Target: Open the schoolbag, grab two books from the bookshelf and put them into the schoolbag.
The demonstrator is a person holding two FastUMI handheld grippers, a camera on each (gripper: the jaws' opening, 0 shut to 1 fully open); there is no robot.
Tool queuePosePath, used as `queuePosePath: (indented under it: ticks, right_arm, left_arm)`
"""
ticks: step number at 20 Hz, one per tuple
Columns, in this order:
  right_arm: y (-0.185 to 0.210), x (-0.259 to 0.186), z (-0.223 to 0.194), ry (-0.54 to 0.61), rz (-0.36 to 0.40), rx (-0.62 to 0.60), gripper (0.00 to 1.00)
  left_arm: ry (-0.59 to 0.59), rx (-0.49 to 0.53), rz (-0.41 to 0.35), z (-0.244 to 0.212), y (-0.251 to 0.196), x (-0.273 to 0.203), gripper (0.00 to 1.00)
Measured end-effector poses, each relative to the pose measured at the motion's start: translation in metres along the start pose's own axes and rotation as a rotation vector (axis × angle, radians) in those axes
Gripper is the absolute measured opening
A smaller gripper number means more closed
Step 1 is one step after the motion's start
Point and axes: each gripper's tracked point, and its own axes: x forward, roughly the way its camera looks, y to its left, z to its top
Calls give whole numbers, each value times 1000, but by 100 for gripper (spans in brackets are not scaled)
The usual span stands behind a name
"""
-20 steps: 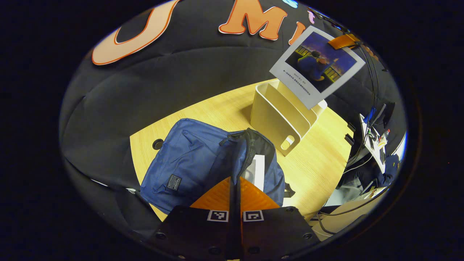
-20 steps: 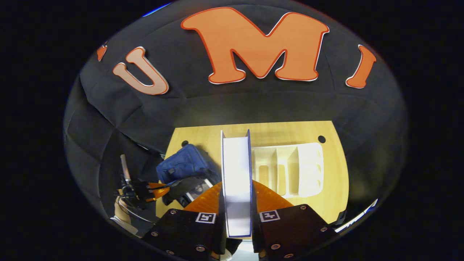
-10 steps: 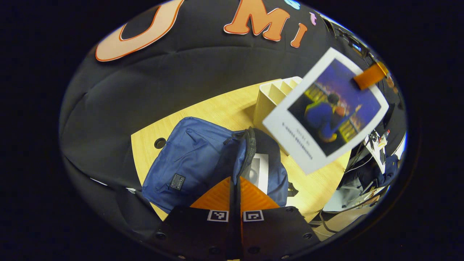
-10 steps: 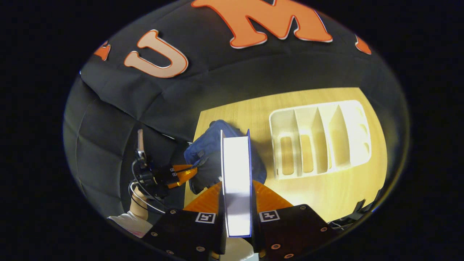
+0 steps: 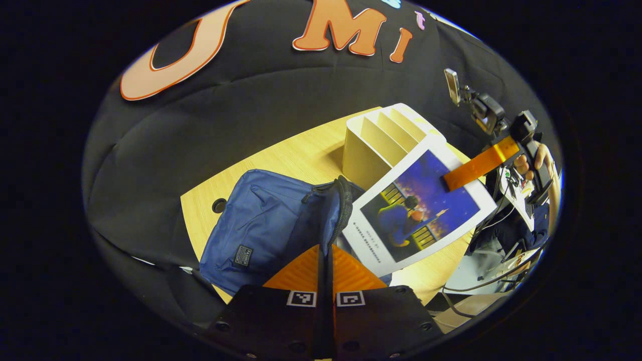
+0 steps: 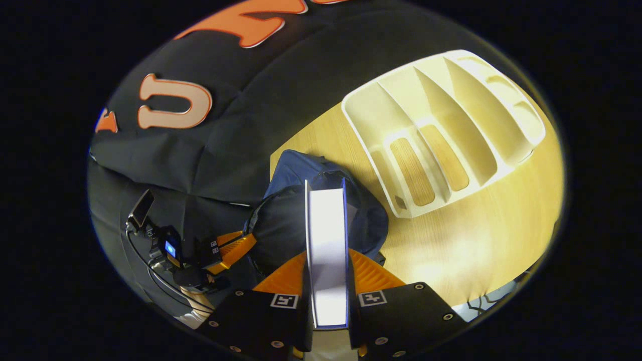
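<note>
The blue schoolbag [image 5: 266,225] lies on the wooden table with its zipped mouth pulled open. My left gripper [image 5: 325,248] is shut on the rim of that opening and holds it up. A book [image 5: 419,208] with a picture cover hangs tilted over the bag, its lower corner at the mouth. My right gripper [image 5: 471,168] is shut on its upper edge. In the right gripper view the book [image 6: 327,235] stands edge-on between my right gripper [image 6: 327,255] fingers, right above the dark opening of the schoolbag [image 6: 301,175]. The left gripper [image 6: 228,248] pinches the bag's rim there.
The white bookshelf [image 5: 381,140] [image 6: 451,125] stands on the table [image 6: 476,240] just right of the bag, its slots bare. A cable hole [image 5: 218,205] sits by the bag's far side. Cables and clutter [image 5: 511,200] lie past the table's right edge.
The right gripper has carried the book down and leftward from above the bookshelf to the bag's mouth. The left gripper has kept its hold on the rim, nearly still.
</note>
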Motion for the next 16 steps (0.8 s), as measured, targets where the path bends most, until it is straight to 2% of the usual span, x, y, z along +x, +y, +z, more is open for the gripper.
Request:
queuePosePath:
  ticks: [3,8,13,14,15,16]
  right_arm:
    - [-10,19,0,-50,93,132,29]
    - [-3,61,-7,-124,212,249,29]
    - [23,101,-15,-193,256,305,29]
    - [31,111,-16,-206,260,317,39]
    - [36,118,-15,-225,260,326,29]
    - [41,124,-16,-235,258,330,29]
  left_arm:
    - [1,8,-11,5,-9,-7,0]
    - [-11,38,-14,23,-26,-19,0]
    - [-20,43,-8,35,-35,-27,0]
    - [-25,52,-6,38,-36,-30,1]
    - [-29,62,-2,41,-38,-31,0]
    - [-34,68,-1,43,-40,-33,1]
